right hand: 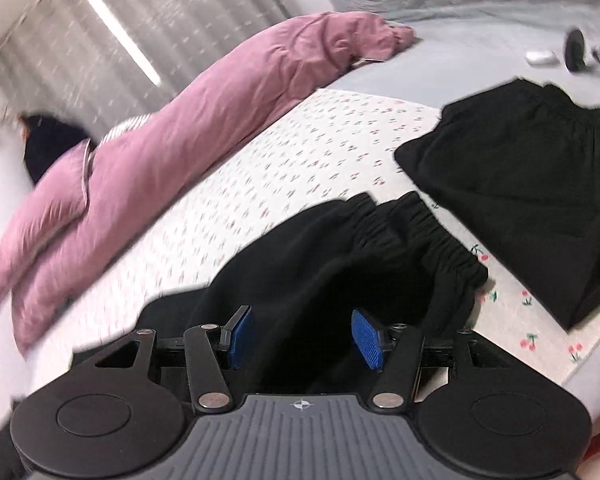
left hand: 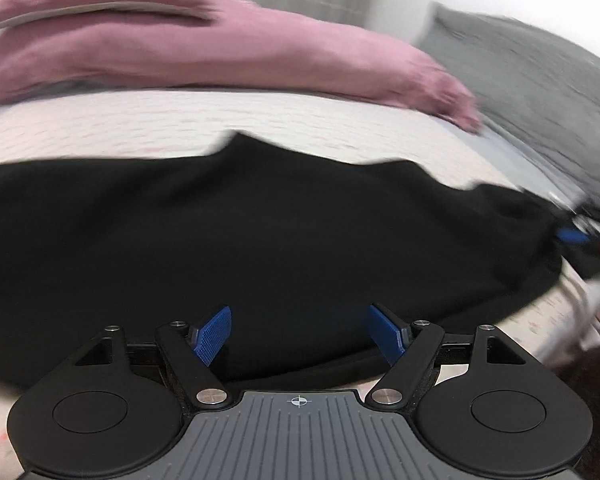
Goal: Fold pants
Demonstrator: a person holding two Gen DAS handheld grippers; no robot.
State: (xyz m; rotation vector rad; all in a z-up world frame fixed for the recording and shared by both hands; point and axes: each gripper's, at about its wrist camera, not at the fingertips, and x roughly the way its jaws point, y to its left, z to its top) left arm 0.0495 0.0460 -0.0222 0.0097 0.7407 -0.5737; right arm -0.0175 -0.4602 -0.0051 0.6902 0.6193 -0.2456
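Black pants [left hand: 240,232] lie spread across a white floral bedspread [left hand: 140,124]. My left gripper [left hand: 300,334] is open, its blue pads wide apart just above the near edge of the cloth. In the right wrist view the elastic waistband of the pants [right hand: 428,236] lies bunched ahead of my right gripper [right hand: 302,338], which is open with black cloth under and between its pads. The right gripper also shows at the far right of the left wrist view [left hand: 580,232], at the end of the pants.
A pink duvet [right hand: 180,120] runs along the far side of the bed. A second folded black garment [right hand: 532,184] lies to the right. A grey blanket [left hand: 540,80] is at the back right. A white earbud case [right hand: 542,57] and dark small items lie beyond.
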